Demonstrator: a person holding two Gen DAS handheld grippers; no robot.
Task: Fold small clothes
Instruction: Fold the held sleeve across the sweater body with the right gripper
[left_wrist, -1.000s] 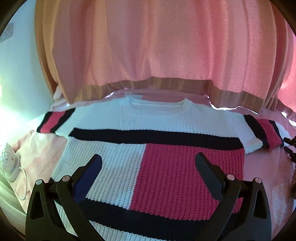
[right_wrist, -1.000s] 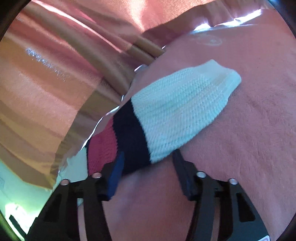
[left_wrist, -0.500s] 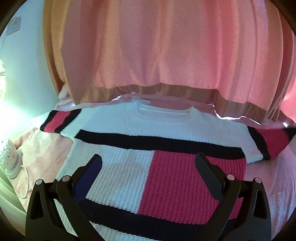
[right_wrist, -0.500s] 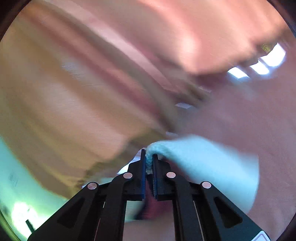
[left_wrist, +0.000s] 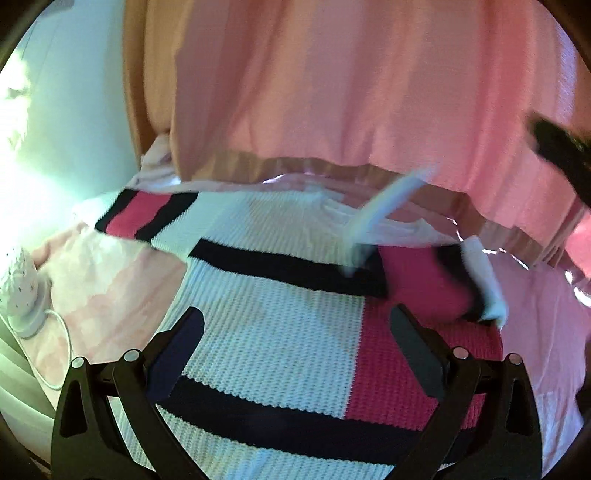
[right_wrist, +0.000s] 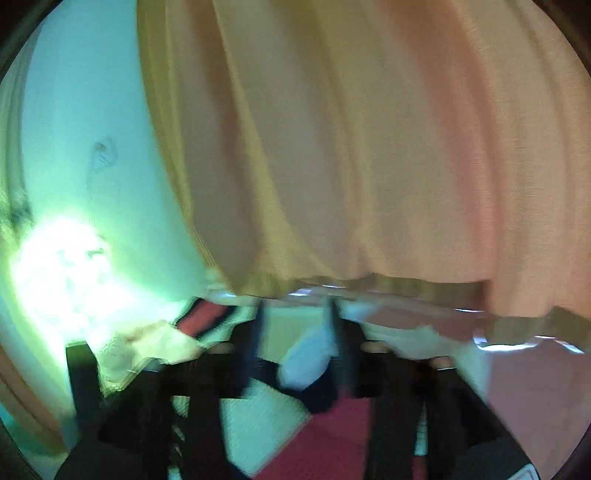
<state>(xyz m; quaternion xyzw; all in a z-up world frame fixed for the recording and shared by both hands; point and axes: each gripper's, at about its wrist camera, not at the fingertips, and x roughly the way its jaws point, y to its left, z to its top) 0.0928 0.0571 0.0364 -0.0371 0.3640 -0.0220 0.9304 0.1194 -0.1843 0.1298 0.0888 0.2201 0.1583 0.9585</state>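
While the knit sweater (left_wrist: 273, 332) lies flat on the pink bed (left_wrist: 546, 314), its right sleeve (left_wrist: 424, 288) flopped inward, left tongs (left_wrist: 295, 332) hover wide open, empty; right tongs (right_wrist: 295, 332) are opening, blurry sleeve between; curtain (left_wrist: 351, 92) behind, lamp (left_wrist: 20, 288) far left.

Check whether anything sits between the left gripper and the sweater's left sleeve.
Nothing visible does. The left gripper hangs open over the sweater, and the left sleeve lies flat with only knit between. The lamp stands off to the side on the bedding.
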